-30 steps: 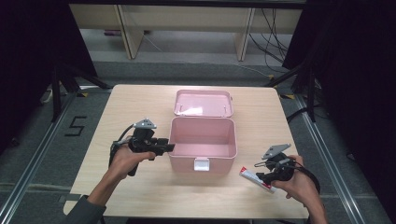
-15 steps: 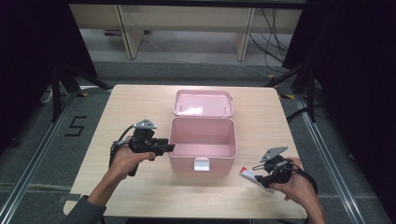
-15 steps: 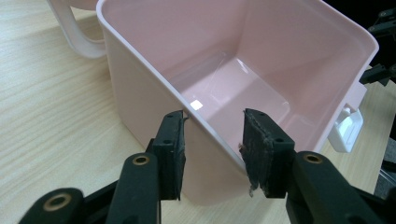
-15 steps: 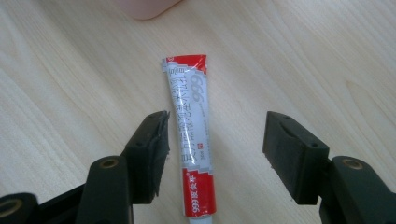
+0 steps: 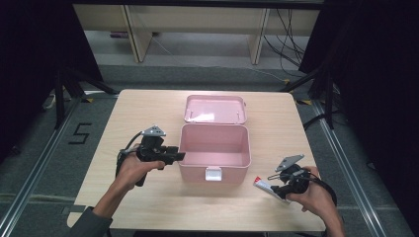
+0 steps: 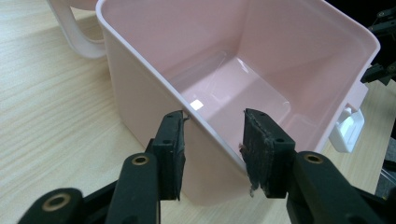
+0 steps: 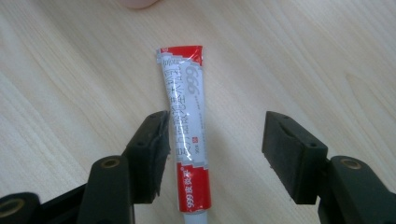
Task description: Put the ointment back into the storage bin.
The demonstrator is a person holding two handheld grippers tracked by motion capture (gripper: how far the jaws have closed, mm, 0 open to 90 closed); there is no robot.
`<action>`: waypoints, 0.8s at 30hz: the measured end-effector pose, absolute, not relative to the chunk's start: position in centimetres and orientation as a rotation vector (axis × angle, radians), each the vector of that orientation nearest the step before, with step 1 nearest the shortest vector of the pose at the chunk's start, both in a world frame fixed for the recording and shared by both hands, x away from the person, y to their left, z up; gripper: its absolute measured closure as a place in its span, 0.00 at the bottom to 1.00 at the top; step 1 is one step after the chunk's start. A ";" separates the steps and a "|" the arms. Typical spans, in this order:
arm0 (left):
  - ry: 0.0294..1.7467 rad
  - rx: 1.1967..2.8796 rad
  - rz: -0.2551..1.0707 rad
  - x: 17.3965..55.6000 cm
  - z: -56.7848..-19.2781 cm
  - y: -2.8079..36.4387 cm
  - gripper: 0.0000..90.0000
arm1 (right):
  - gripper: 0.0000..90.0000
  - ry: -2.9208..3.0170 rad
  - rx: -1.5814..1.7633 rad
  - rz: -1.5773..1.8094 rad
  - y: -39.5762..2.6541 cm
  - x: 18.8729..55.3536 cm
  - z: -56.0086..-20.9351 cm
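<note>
Against the frame a second earlier, the right claw [image 5: 276, 183] is seen lower over the counter [image 5: 148, 113] and closer to the tube [image 5: 267, 187]; the left claw [image 5: 179, 156] is found unchanged at the pink box [image 5: 213, 148].

The left claw is set astride the box's left wall: in the left gripper view one pad [image 6: 170, 151] is seen outside the wall and the other inside, above the bare box floor. Whether the pads press on the wall cannot be told.

The right claw is held open around the red-and-white tube [image 7: 186, 126], which lies flat on the counter just right of the box's front corner. In the right gripper view the left pad [image 7: 152, 154] is seen touching or just beside the tube's edge, while the other pad stands well apart from it; the tube is not gripped.

The box's lid [image 5: 215, 108] is laid open behind the box, flat on the counter. A white latch [image 5: 213, 173] is noted on the box's front wall. Nothing is seen between the tube and the box.

Count: one box with one lid, one tube, two claws, two hands.
</note>
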State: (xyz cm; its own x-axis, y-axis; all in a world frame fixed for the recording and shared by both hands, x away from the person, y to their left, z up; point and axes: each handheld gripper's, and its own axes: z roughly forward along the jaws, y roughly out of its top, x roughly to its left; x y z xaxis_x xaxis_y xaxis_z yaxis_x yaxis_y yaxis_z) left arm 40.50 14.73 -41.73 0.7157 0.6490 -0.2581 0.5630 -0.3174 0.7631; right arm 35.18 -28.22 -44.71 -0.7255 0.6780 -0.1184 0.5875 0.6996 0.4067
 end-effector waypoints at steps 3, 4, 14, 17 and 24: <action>0.923 2.005 0.127 40.4 -41.7 14.6 0.65 | 0.48 2.666 1.002 0.478 -28.1 35.4 -45.0; 0.927 2.001 0.122 40.3 -41.7 14.6 0.65 | 0.48 2.669 1.005 0.472 -28.0 35.4 -45.0; 0.923 2.000 0.123 40.4 -41.8 14.7 0.64 | 0.49 2.698 1.032 0.394 -28.2 35.9 -45.2; 0.925 1.999 0.123 40.4 -41.8 14.6 0.64 | 0.50 2.720 1.023 0.383 -28.1 36.0 -45.5; 0.925 1.998 0.125 40.4 -41.8 14.6 0.64 | 0.58 2.805 0.921 0.300 -26.8 36.2 -45.8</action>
